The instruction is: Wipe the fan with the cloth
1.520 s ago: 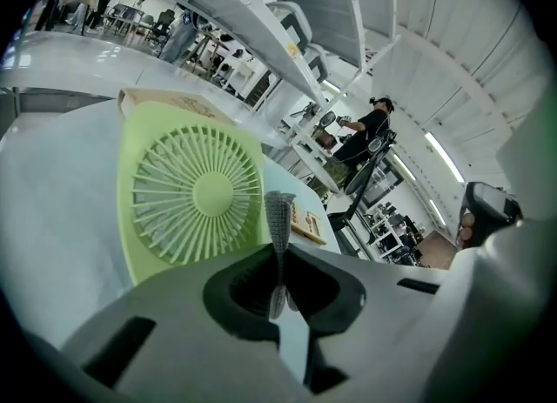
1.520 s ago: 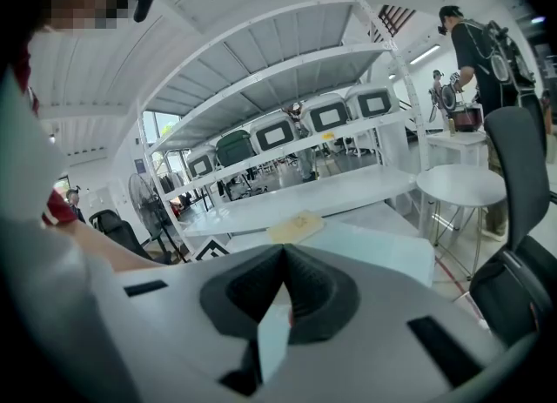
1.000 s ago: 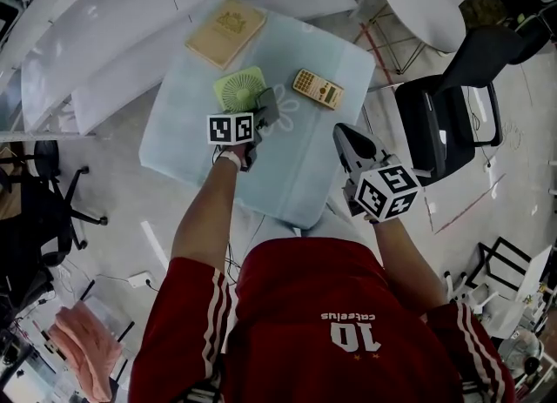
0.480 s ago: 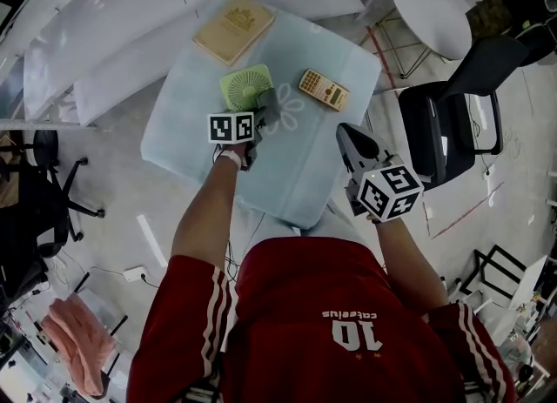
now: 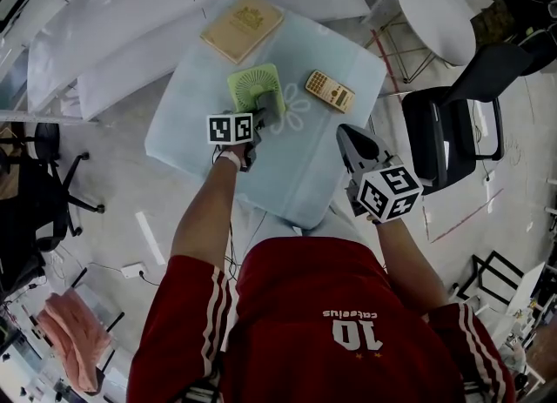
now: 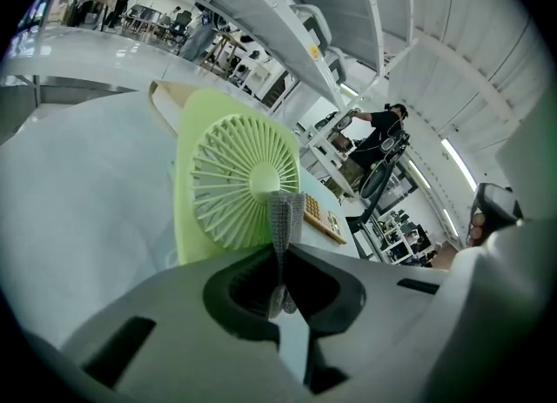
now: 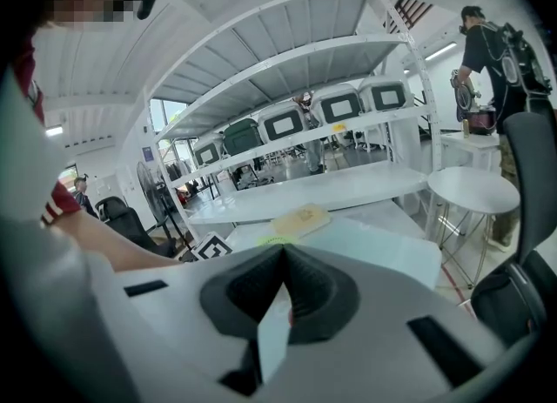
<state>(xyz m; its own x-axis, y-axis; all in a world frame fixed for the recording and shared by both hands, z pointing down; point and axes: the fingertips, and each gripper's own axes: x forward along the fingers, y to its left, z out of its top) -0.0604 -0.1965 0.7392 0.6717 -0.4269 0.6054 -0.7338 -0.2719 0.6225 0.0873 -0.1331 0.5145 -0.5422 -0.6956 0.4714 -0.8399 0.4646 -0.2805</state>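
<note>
Pale surface (image 5: pixel 305 166) carries the green fan (image 5: pixel 255 90) at 12 o'clock, just ahead of the left tool (image 5: pixel 264 117), jaws pinched on the grey cloth (image 6: pixel 285 214); the right tool (image 5: pixel 352 143), closed on nothing, hangs well apart at 4 o'clock, so the left looks nearer

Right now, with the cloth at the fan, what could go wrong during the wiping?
1. Nothing steadies the fan: the right hand-held gripper is shut, empty and away from it, so a push may slide it across the table.
2. The left hand-held gripper pinches only a thin fold of the cloth, which could snag on the grille slats and pull out.
</note>
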